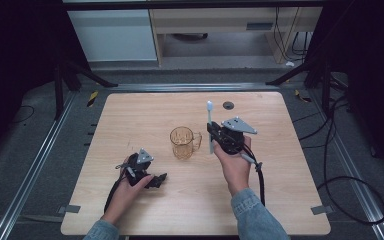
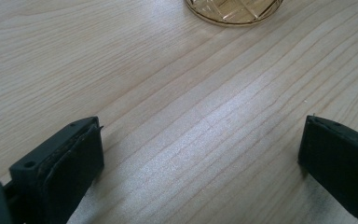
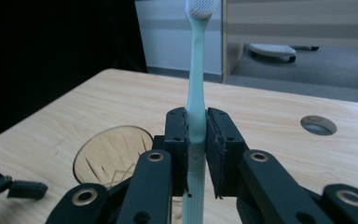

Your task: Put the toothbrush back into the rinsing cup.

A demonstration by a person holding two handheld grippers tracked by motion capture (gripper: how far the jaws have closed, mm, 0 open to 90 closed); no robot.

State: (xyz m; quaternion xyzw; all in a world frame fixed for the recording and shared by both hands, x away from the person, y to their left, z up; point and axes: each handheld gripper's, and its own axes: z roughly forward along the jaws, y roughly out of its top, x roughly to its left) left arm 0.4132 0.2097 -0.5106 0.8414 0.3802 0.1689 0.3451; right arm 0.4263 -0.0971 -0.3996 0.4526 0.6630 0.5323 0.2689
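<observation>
The right gripper [image 1: 214, 136] is clamping a pale green toothbrush [image 1: 210, 125] around the lower part of its handle, jaws pressing both sides of the shaft as seen in the right gripper view [image 3: 196, 135]; the long axis is standing close to upright, with the white bristle head [image 3: 202, 6] on top and the butt end pointing down. The amber glass mug [image 1: 184, 143] is sitting upright on the wooden table [image 1: 130, 115], handle turned toward the right gripper, its open mouth [image 3: 112, 154] lying just beside and below the brush's lower end, to the left of it in both the high view and the right gripper view. Judgement: the brush is not yet over the opening, so the coming move is likely calling for a short sideways shift toward the mug, then a lowering along the brush's own axis. The right hand is clearly the nearer one. The left gripper [image 1: 152, 180] is resting low on the table, nearer the person than the mug, jaws spread wide and holding nothing [image 2: 200, 158], with the mug's base [image 2: 233, 11] lying well ahead of it
</observation>
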